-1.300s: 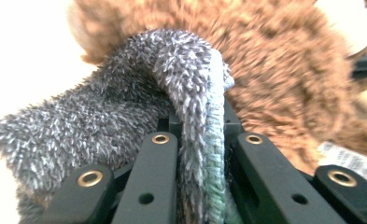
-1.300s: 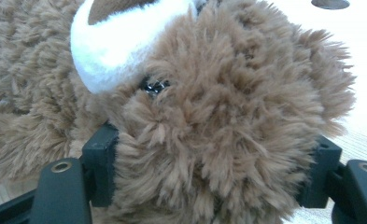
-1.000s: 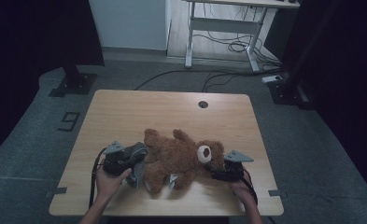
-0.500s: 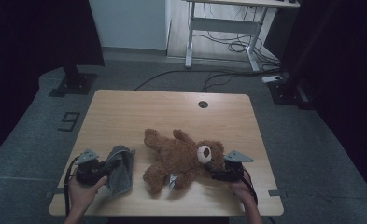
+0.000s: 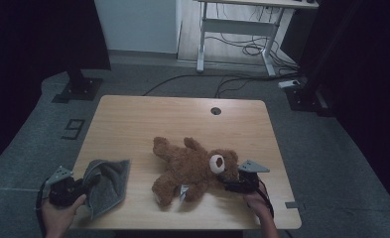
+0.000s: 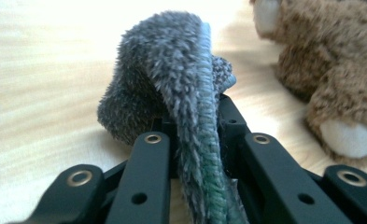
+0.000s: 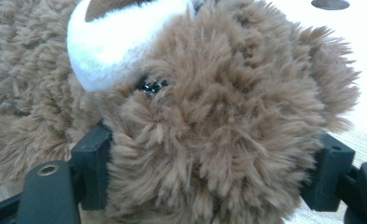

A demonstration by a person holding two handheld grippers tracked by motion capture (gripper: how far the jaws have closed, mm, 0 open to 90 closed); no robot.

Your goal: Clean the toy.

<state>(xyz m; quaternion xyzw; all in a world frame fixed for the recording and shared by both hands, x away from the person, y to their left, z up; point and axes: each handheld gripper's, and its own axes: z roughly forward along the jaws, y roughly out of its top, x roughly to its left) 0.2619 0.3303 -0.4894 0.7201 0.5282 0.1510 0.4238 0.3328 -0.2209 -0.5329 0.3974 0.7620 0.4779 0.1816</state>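
Observation:
A brown teddy bear (image 5: pixel 192 171) lies on its back in the middle front of the wooden table (image 5: pixel 182 119), head to the right. My right gripper (image 5: pixel 228 184) is shut on the bear's head (image 7: pixel 195 116), one jaw at each side of it. At the table's front left corner my left gripper (image 5: pixel 87 186) holds a grey fluffy cloth (image 5: pixel 105 186) that drapes onto the table. In the left gripper view the cloth (image 6: pixel 172 74) is pinched by its stitched edge between the jaws (image 6: pixel 195 116), which have just been opening a little. The bear's foot (image 6: pixel 340 70) shows off to the right.
A round cable hole (image 5: pixel 216 110) sits near the table's far edge. Beyond the table are a white desk frame (image 5: pixel 232 29) with cables on the floor, and a black stand base (image 5: pixel 78 87) at the left. A "9" mark (image 5: pixel 73 128) is on the floor.
My left gripper has carried the grey cloth leftward, away from the bear's legs, to the table's front left corner. The right gripper and the bear's head have stayed put.

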